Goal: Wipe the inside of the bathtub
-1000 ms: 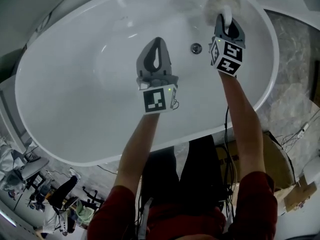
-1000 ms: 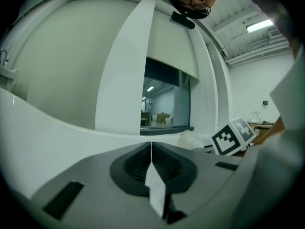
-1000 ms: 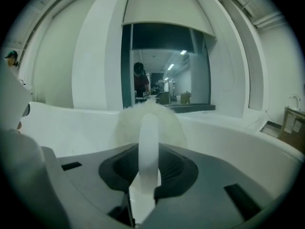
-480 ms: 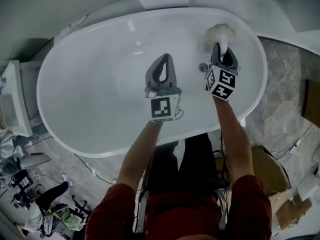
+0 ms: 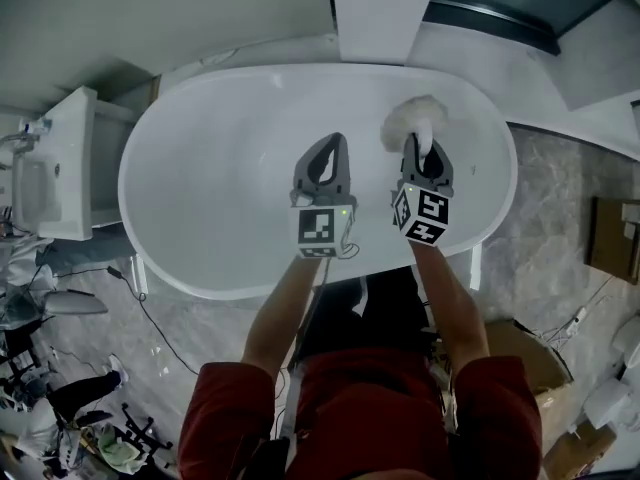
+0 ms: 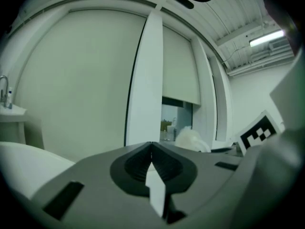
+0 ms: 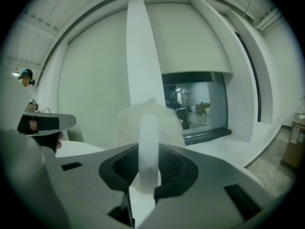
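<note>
The white oval bathtub (image 5: 215,183) lies below me in the head view. My left gripper (image 5: 333,140) hangs over its middle, shut and holding nothing (image 6: 151,149). Just to its right, my right gripper (image 5: 420,150) is shut on the white handle (image 7: 147,137) of a fluffy white brush (image 5: 408,118). The brush head sticks up past the jaws over the tub's far right part. Both gripper views look level at the wall rather than into the tub. The fluffy head (image 6: 190,140) also shows in the left gripper view.
A white washbasin unit (image 5: 45,183) stands left of the tub. A white pillar (image 5: 385,13) rises behind it, with a window (image 7: 195,106) to its right. Cardboard boxes (image 5: 610,238) and cables lie on the marble floor at the right.
The head view has drawn back, so the tub looks smaller. Both grippers have come up and closer together, and the brush has lifted away from the tub's far end.
</note>
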`<act>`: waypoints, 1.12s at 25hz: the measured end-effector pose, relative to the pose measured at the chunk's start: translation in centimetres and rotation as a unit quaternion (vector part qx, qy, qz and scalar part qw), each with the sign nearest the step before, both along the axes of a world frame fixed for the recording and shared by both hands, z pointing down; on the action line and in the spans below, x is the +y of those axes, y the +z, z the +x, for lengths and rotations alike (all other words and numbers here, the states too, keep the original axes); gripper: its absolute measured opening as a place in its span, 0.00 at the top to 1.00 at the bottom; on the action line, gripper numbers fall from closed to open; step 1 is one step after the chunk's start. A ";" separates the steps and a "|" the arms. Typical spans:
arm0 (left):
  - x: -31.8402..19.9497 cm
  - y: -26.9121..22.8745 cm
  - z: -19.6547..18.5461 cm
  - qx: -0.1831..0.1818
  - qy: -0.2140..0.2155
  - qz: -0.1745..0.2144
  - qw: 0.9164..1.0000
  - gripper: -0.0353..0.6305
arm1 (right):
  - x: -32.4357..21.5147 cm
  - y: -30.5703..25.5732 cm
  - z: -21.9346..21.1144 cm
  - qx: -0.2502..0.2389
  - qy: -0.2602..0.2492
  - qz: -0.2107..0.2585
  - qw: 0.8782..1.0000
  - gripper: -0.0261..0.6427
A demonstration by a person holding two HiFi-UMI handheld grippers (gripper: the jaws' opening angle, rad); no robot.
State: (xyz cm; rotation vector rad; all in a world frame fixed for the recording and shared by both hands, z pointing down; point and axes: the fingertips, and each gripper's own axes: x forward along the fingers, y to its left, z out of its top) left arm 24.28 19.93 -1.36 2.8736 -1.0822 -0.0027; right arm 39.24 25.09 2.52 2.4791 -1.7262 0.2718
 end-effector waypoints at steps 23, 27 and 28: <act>6.5 -11.7 -16.8 0.016 -0.073 0.037 0.996 0.93 | 6.9 -14.5 -15.4 0.065 -0.072 0.039 0.995 0.82; 8.0 -12.7 -17.5 0.023 -0.063 0.049 0.997 0.93 | 8.6 -16.4 -16.6 0.089 -0.072 0.055 0.992 0.82; 8.3 -13.0 -17.4 0.024 -0.061 0.051 0.997 0.93 | 9.0 -16.9 -16.7 0.097 -0.072 0.058 0.991 0.82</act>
